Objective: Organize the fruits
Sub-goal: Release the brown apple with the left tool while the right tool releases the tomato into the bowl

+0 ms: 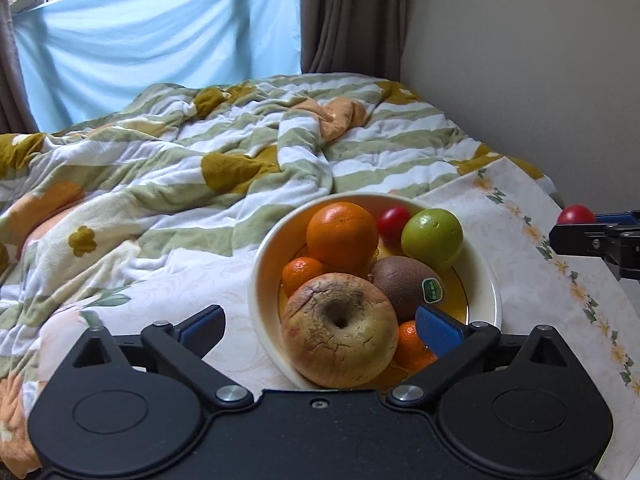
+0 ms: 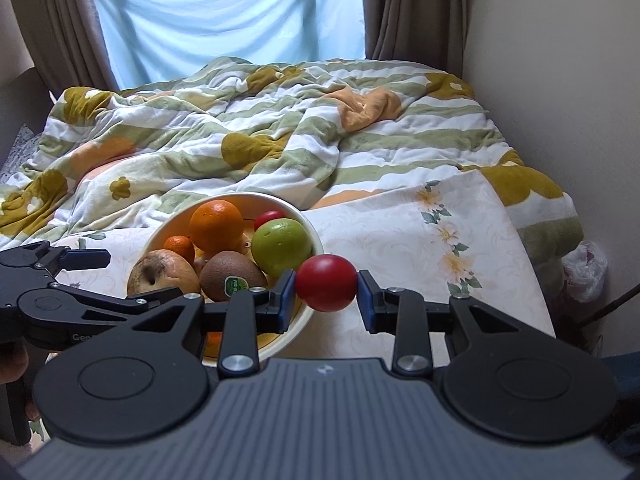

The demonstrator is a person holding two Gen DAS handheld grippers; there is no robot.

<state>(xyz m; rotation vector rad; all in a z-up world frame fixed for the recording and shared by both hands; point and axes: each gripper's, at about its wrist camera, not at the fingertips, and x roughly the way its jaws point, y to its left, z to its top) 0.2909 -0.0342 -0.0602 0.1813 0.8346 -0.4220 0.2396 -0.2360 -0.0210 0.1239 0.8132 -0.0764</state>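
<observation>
A white bowl (image 1: 490, 280) (image 2: 310, 232) sits on a bed and holds an orange (image 1: 342, 234), a green apple (image 1: 432, 240), a kiwi (image 1: 404, 286), a blemished apple (image 1: 340, 330), mandarins (image 1: 302, 274) and a small red fruit (image 1: 394, 220). My left gripper (image 1: 320, 326) is open, its jaws either side of the blemished apple at the bowl's near rim. My right gripper (image 2: 327, 294) is shut on a red tomato (image 2: 326, 282), held just right of the bowl. The right gripper and its tomato (image 1: 576, 214) also show at the right edge of the left wrist view.
A floral white cloth (image 2: 400, 240) lies under the bowl. A rumpled striped blanket (image 2: 260, 140) covers the bed behind. A wall (image 2: 560, 80) runs along the right. Curtains and a blue sheet (image 2: 232, 20) hang at the back. A plastic bag (image 2: 586, 272) lies beside the bed.
</observation>
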